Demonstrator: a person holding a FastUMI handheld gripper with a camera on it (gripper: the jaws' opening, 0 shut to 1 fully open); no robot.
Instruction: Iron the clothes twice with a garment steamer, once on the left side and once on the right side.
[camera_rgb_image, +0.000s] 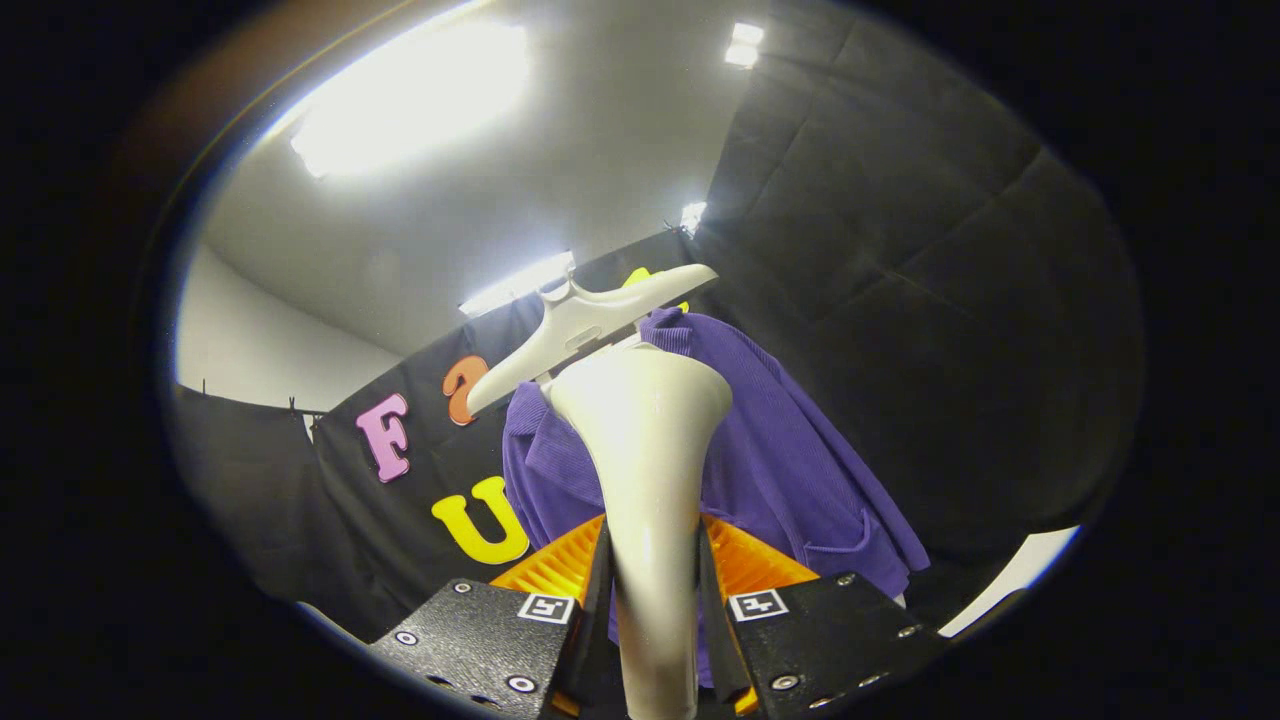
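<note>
- One garment steamer (645, 480) is clamped between both fingers of the gripper (652, 600), low in the frame's centre.
- Its head is raised before the purple shirt (790, 470), hung at centre on a white hanger (580, 325).
- Neither pass can be judged finished; contact with the cloth cannot be told.

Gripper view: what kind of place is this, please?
Probably an indoor recording booth for ironing: black cloth walls, a purple shirt on a white hanger, and the fingers shut on a steamer.
</note>
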